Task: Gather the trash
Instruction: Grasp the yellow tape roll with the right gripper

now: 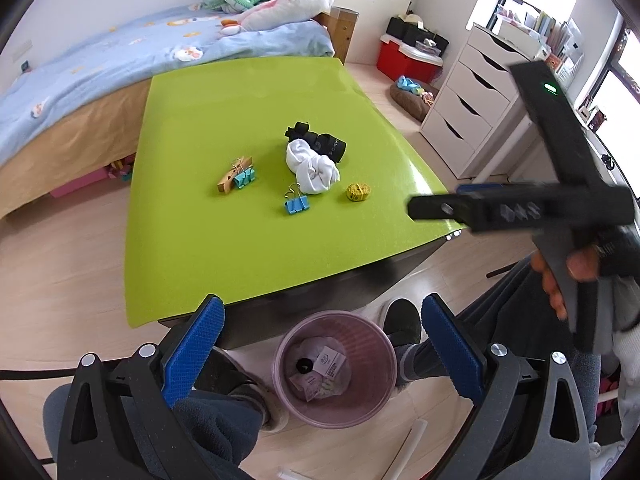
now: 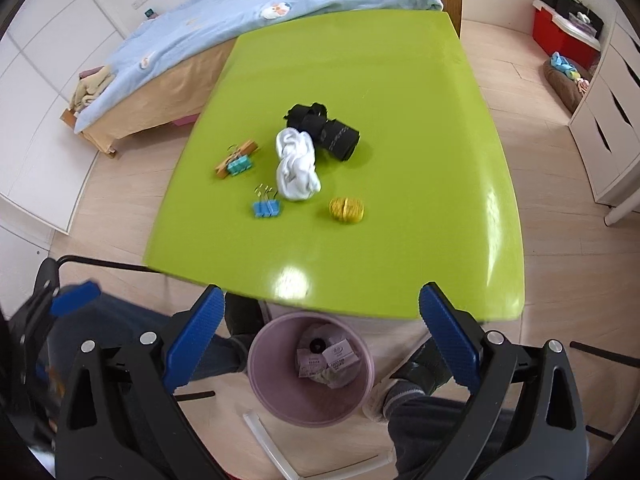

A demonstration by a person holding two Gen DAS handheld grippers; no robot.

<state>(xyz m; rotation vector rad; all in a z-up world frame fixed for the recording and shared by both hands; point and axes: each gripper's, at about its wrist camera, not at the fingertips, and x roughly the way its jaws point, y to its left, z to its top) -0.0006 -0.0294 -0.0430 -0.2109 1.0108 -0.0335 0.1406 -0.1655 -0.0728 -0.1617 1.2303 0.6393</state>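
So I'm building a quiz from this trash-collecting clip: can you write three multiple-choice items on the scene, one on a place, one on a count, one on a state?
1. Where does the pink bin stand?
A. On the green table
B. On the floor by the table's near edge
C. On the bed

2. How many blue binder clips lie on the green table?
A. Two
B. Four
C. None

3. What state is the left claw in?
A. Shut on a sock
B. Shut on nothing
C. Open, holding nothing

Answers:
1. B, the bin sits on the wood floor below the table edge.
2. A, one clip lies near the white sock, another by the wooden peg.
3. C, its blue fingers stand wide apart with nothing between them.
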